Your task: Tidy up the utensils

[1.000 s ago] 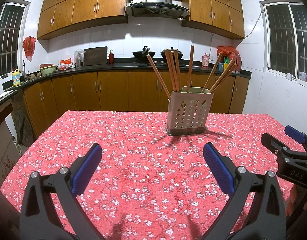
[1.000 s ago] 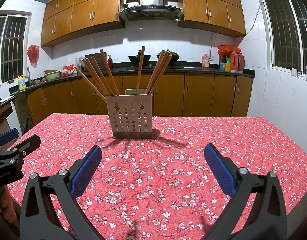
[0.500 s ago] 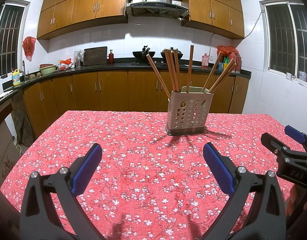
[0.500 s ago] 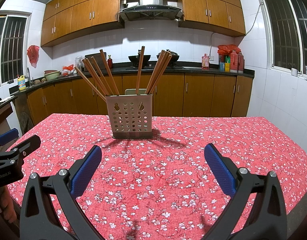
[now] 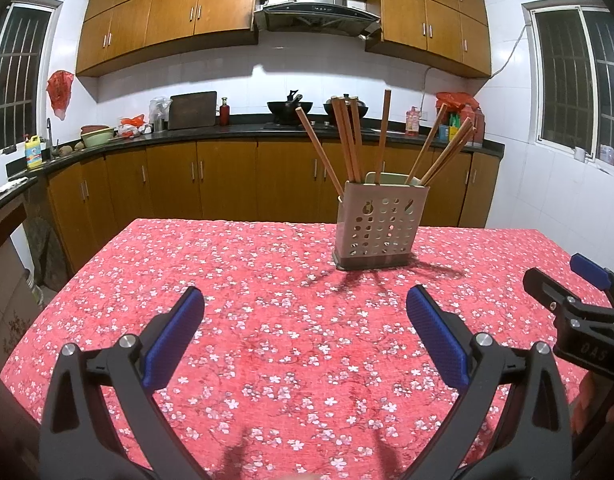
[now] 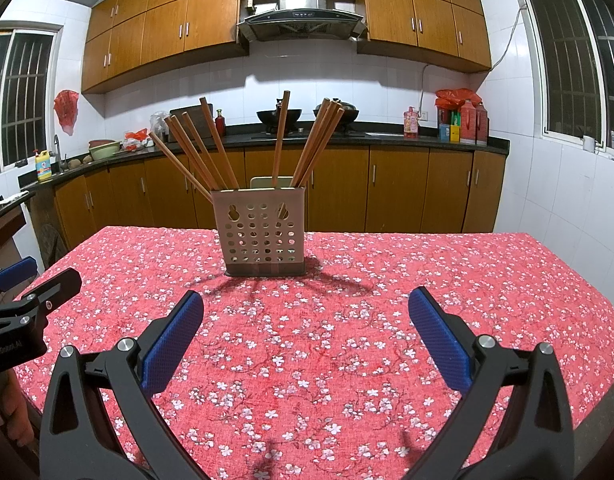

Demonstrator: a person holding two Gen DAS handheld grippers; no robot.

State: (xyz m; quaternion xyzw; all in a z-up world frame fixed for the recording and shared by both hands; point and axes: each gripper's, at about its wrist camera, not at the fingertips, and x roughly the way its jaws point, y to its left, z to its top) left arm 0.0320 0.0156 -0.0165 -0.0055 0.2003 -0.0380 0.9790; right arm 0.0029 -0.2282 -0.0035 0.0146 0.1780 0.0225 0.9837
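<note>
Nothing has shifted since the earlier frames: both grippers hover where they were above the tablecloth (image 5: 291, 320), and the holder has not moved. The left gripper (image 5: 305, 316) is spread wide and empty; the right gripper (image 6: 305, 316) is likewise wide and empty. Ahead of the left gripper and a little to its right, well apart from its fingers, stands the perforated holder (image 5: 377, 228) with wooden chopsticks (image 5: 349, 140) fanned upright inside.
</note>
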